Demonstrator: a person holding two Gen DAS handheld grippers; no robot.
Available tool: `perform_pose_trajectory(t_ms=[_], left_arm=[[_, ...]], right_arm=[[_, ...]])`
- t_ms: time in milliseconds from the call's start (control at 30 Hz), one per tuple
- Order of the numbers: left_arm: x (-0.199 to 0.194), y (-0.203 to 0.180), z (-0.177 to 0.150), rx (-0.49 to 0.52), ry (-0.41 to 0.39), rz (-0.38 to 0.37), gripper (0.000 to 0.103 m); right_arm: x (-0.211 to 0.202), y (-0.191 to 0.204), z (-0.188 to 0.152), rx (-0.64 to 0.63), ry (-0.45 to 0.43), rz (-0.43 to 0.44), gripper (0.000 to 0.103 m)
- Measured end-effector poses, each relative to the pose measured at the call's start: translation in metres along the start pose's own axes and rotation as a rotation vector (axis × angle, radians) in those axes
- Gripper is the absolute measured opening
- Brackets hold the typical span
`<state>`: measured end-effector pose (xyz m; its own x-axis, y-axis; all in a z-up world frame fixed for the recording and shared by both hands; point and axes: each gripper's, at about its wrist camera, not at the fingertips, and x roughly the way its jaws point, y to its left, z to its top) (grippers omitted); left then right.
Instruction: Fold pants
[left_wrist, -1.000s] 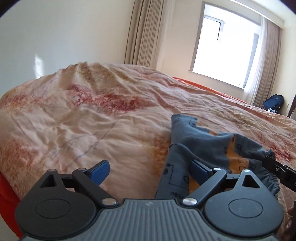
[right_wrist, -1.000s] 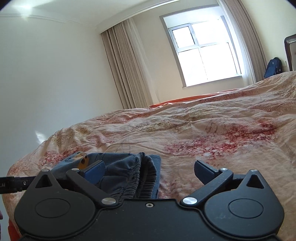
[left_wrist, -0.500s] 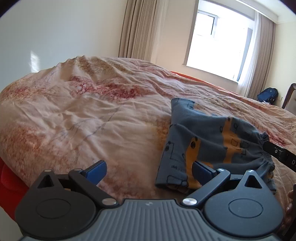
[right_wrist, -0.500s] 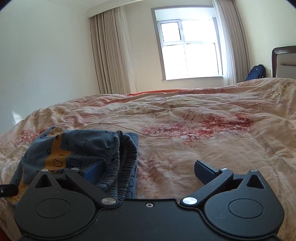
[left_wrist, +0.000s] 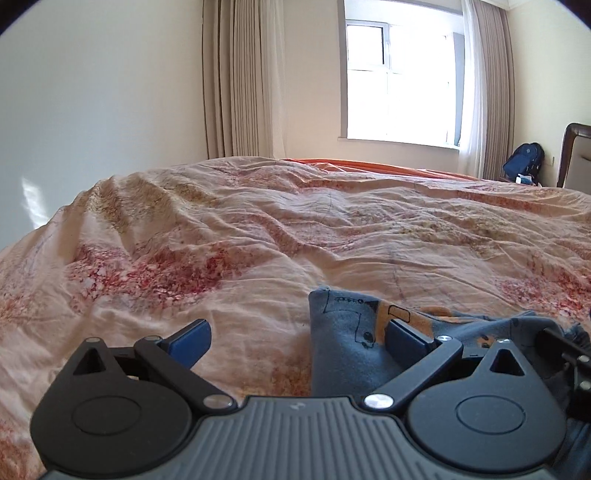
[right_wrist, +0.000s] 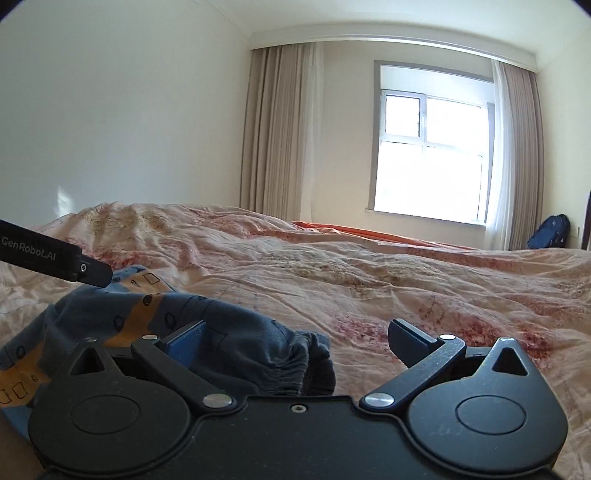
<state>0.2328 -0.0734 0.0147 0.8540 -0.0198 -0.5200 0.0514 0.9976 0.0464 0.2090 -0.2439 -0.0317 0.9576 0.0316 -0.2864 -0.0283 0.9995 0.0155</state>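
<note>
On the bedspread (left_wrist: 258, 236) near its front edge, the pants (right_wrist: 229, 325) sit bunched. Your left gripper (left_wrist: 297, 338) and right gripper (right_wrist: 295, 338) gape wide, gripping nothing; closing here risks pinching only one layer or snagging quilt.

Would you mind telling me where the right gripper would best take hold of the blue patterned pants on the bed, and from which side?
I would grip the gathered elastic waistband of the blue patterned pants. It is a thick, bunched edge facing the open right gripper, raised off the floral quilt, so coming in low from the right lets the fingers straddle it.
</note>
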Motion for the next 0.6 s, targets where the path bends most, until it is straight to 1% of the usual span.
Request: perform_pose_trajectory(t_ms=[67, 133, 200, 267, 333, 500, 600], left_arm=[[0.013, 0.001, -0.004, -0.014, 0.023, 0.015, 0.103], [0.023, 0.004, -0.007, -0.05, 0.047, 0.021, 0.103], [0.031, 0.008, -0.012, -0.076, 0.062, 0.022, 0.103], [0.033, 0.01, -0.017, -0.081, 0.062, 0.02, 0.103], [0.033, 0.01, -0.02, -0.077, 0.056, 0.021, 0.103], [0.016, 0.011, -0.019, -0.092, 0.024, 0.02, 0.102], [-0.003, 0.013, -0.022, -0.113, 0.012, 0.012, 0.102]], right_arm=[[0.004, -0.012, -0.001, 0.066, 0.021, -0.04, 0.103], [0.008, -0.024, -0.001, 0.134, 0.047, -0.072, 0.103], [0.013, -0.036, -0.007, 0.206, 0.086, -0.086, 0.103], [0.019, -0.042, -0.011, 0.241, 0.122, -0.093, 0.103], [0.022, -0.041, -0.013, 0.243, 0.137, -0.098, 0.103], [0.018, -0.04, -0.014, 0.242, 0.116, -0.092, 0.103], [0.006, -0.041, -0.012, 0.276, 0.061, -0.066, 0.103]])
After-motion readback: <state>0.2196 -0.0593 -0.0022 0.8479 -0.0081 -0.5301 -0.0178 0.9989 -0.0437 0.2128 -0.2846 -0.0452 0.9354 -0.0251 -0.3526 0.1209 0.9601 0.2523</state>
